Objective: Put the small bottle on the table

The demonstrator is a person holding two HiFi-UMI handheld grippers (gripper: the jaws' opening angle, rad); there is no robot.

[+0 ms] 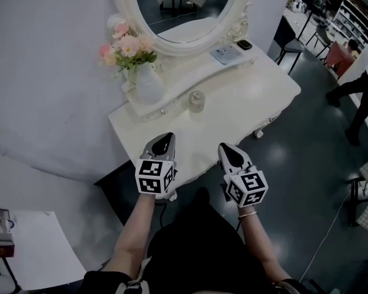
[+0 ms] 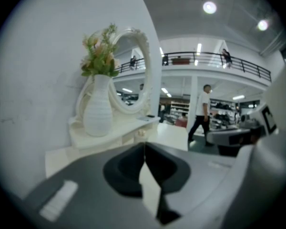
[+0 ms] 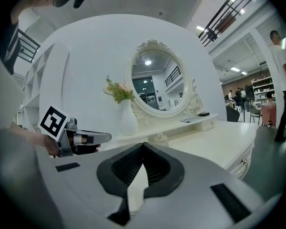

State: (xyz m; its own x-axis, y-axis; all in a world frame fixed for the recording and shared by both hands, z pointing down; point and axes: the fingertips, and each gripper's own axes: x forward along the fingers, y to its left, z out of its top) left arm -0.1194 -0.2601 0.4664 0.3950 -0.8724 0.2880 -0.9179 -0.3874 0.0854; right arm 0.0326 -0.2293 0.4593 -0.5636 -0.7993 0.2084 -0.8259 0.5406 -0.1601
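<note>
The small bottle [image 1: 197, 100], clear glass with a round cap, stands upright on the white dressing table [image 1: 248, 103], just in front of the raised shelf. Nothing grips it. My left gripper [image 1: 165, 138] hovers over the table's near edge, its jaws shut and empty. My right gripper [image 1: 229, 147] hangs beside it, just off that edge, also shut and empty. In the left gripper view the bottle [image 2: 141, 133] shows small beyond the closed gripper [image 2: 144, 145]. The right gripper view has the bottle [image 3: 159, 136] past its closed gripper [image 3: 143, 144], with the left gripper [image 3: 102, 137] at left.
A white vase of pink flowers [image 1: 141, 78] and an oval mirror [image 1: 184, 11] stand on the shelf behind the bottle. A flat card [image 1: 226, 54] and a small dark object [image 1: 245, 44] lie further right. A chair [image 1: 291, 45] and a person [image 1: 356, 97] are at the right.
</note>
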